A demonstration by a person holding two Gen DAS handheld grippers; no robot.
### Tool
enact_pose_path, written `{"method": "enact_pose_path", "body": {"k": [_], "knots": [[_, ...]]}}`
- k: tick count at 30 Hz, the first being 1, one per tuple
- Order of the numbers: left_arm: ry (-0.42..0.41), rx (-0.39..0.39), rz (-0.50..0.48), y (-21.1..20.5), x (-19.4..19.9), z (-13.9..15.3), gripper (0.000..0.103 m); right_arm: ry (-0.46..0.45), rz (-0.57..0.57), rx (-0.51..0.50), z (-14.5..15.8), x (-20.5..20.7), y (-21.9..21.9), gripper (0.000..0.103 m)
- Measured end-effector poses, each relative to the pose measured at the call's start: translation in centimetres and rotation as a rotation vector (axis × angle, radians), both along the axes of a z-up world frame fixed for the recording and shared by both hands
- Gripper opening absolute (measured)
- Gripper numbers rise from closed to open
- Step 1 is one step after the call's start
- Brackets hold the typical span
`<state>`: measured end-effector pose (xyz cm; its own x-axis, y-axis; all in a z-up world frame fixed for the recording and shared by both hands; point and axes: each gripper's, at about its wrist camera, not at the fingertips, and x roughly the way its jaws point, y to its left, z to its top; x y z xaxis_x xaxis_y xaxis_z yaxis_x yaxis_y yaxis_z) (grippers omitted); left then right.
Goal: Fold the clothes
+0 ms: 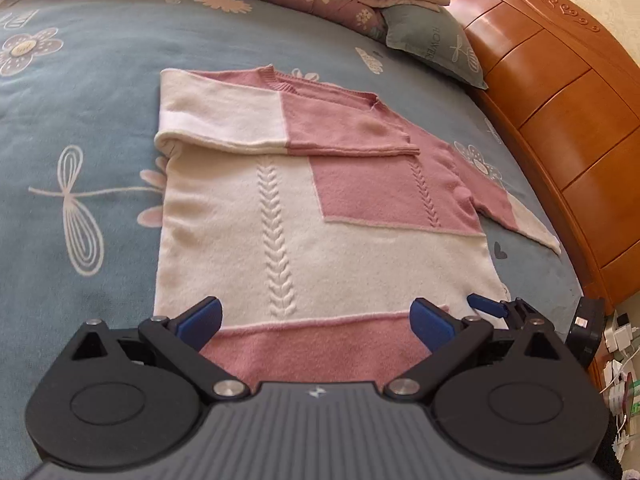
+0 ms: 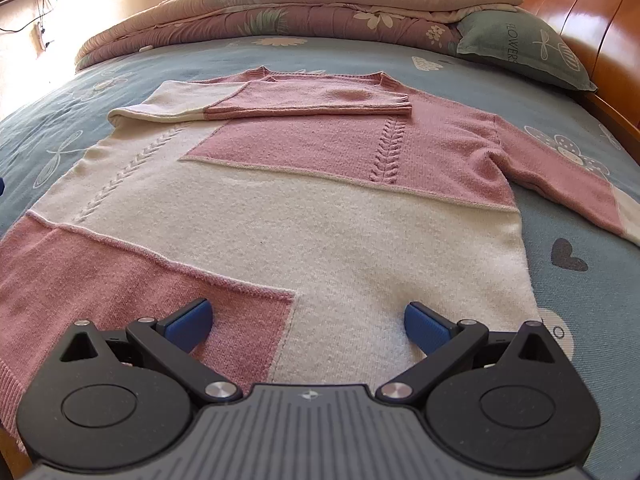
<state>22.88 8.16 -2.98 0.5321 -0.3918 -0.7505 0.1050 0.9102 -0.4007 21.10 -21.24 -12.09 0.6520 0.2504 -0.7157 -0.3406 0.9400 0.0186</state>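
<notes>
A pink and cream knitted sweater (image 1: 304,208) (image 2: 304,208) lies flat on the blue bed sheet, hem toward me. One sleeve (image 1: 256,124) (image 2: 256,100) is folded across the chest. The other sleeve (image 1: 516,212) (image 2: 568,180) stretches out to the right on the sheet. My left gripper (image 1: 318,320) hovers open over the pink hem band, nothing between its blue pads. My right gripper (image 2: 308,326) is open above the hem's right part, also empty. In the left wrist view the right gripper's blue fingertip (image 1: 486,305) shows at the sweater's lower right corner.
A blue flower-print sheet (image 1: 80,128) (image 2: 580,300) covers the bed. A folded quilt (image 2: 280,8) and a grey-green pillow (image 2: 520,48) (image 1: 432,40) lie at the far side. A wooden headboard (image 1: 560,112) (image 2: 592,12) runs along the right. Cables and plugs (image 1: 620,360) sit beyond the bed edge.
</notes>
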Motion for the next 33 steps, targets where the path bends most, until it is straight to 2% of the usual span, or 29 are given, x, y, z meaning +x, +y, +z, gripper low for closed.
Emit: {"method": "enact_pose_path", "body": {"k": [5, 8, 10, 13, 17, 20, 25, 29, 33], "knots": [[-0.079, -0.119, -0.009, -0.3, 5.5, 3.4, 0.101, -0.010, -0.002, 0.005, -0.1, 0.0, 0.0, 0.103], [-0.127, -0.129, -0.011, -0.4, 8.5, 3.7, 0.102, -0.016, -0.005, 0.007, -0.1, 0.1, 0.0, 0.103], [-0.135, -0.102, 0.001, -0.7, 9.9, 1.8, 0.102, -0.023, -0.005, 0.007, -0.2, 0.0, 0.0, 0.103], [-0.084, -0.053, 0.050, -0.2, 11.2, -3.3, 0.102, -0.031, -0.001, 0.011, -0.2, 0.0, 0.0, 0.103], [-0.097, 0.019, 0.056, 0.3, 10.6, -7.5, 0.102, -0.050, -0.003, 0.021, -0.4, 0.0, 0.0, 0.103], [-0.171, 0.035, 0.007, 0.5, 9.7, -8.3, 0.102, -0.073, -0.027, 0.025, -0.6, -0.1, 0.3, 0.103], [-0.322, 0.013, -0.063, 1.4, 8.0, -9.6, 0.102, -0.089, -0.079, 0.022, -0.7, -0.6, 0.6, 0.103], [-0.295, 0.047, -0.138, 1.4, 7.9, -8.8, 0.102, -0.078, -0.137, -0.011, -0.5, -0.9, 1.4, 0.103], [-0.296, 0.045, -0.165, 2.1, 7.0, -8.1, 0.102, 0.022, -0.187, -0.056, 0.6, 0.3, 2.3, 0.103]]}}
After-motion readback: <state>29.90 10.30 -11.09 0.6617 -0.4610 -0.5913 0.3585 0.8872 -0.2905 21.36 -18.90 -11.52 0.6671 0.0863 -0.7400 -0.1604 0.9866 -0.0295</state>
